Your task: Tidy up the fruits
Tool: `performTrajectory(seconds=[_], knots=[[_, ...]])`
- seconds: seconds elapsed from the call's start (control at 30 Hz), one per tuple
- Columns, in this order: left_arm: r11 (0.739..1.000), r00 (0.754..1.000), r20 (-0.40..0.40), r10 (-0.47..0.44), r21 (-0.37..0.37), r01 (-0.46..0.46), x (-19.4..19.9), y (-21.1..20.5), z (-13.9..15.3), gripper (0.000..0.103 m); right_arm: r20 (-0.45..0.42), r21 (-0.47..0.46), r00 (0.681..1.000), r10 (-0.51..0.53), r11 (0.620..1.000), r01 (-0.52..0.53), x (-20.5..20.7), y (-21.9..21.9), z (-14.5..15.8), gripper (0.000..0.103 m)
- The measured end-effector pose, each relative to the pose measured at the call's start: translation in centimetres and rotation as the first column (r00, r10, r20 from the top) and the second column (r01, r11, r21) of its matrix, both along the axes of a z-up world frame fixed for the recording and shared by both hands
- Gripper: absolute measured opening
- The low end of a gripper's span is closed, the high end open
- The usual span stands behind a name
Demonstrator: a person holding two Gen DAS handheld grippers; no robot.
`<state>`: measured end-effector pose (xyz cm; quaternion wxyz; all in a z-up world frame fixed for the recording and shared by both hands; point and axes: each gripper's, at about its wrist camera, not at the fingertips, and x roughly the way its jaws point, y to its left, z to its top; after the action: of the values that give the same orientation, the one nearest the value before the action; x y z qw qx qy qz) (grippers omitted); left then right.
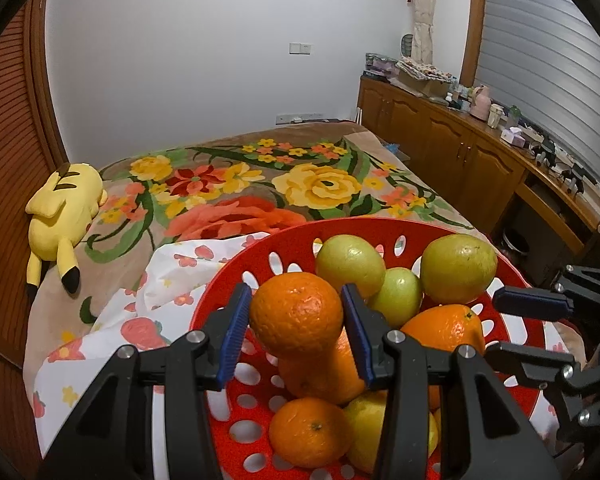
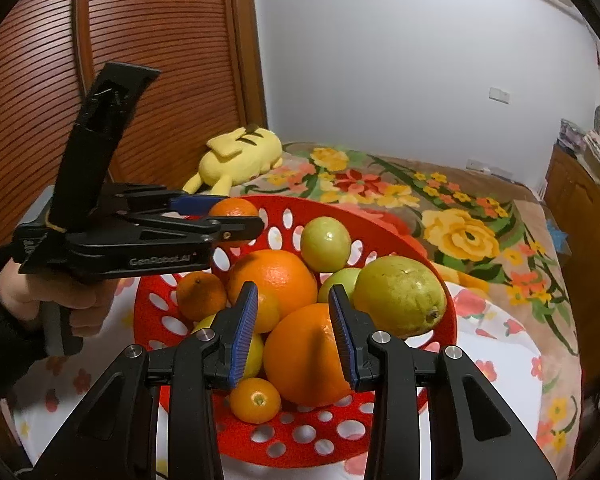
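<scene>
A red perforated basket (image 1: 512, 276) (image 2: 440, 340) stands on the bed and holds several oranges and green fruits. My left gripper (image 1: 296, 320) is shut on an orange (image 1: 296, 314) and holds it above the basket's left side; it also shows in the right wrist view (image 2: 236, 214) with the orange (image 2: 233, 207) between its fingers. My right gripper (image 2: 294, 328) is open over a large orange (image 2: 304, 354) that lies in the basket; its pads stand either side of the fruit's top. It shows at the right edge of the left wrist view (image 1: 524, 324).
A yellow plush toy (image 1: 62, 208) (image 2: 240, 154) lies on the floral blanket (image 1: 260, 184) by the wooden sliding door (image 2: 140, 60). A white cloth with red prints (image 1: 172, 280) lies under the basket. A wooden cabinet (image 1: 452, 148) with clutter runs along the right.
</scene>
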<state>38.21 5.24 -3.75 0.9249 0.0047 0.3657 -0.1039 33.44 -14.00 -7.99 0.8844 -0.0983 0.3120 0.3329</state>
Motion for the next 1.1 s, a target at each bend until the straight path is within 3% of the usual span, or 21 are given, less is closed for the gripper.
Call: performTrajectory(seconds=[0.17, 0.4, 0.67, 1.1], knots=[[1.0, 1.0, 0.003, 0.019, 0.021, -0.019, -0.5, -0.4, 0.0, 0.052, -0.006, -0.001, 1.0, -0.006, 1.0, 0.006, -0.2, -0.4, -0.3, 0.035], [0.999, 0.999, 0.007, 0.032, 0.012, -0.032, -2.8, -0.1, 0.4, 0.053, -0.003, 0.006, 1.0, -0.026, 1.0, 0.026, -1.2, -0.8, -0.4, 0.036], [0.998, 0.998, 0.048, 0.041, 0.037, -0.043, -7.5, -0.3, 1.4, 0.057, 0.016, 0.031, 0.998, -0.056, 0.998, 0.056, -3.6, -1.7, 0.2, 0.039], [0.999, 0.992, 0.121, 0.047, 0.004, -0.048, -16.1, -1.1, 1.5, 0.064, 0.026, 0.048, 0.992, -0.128, 0.991, 0.126, -8.7, -3.5, -1.0, 0.045]])
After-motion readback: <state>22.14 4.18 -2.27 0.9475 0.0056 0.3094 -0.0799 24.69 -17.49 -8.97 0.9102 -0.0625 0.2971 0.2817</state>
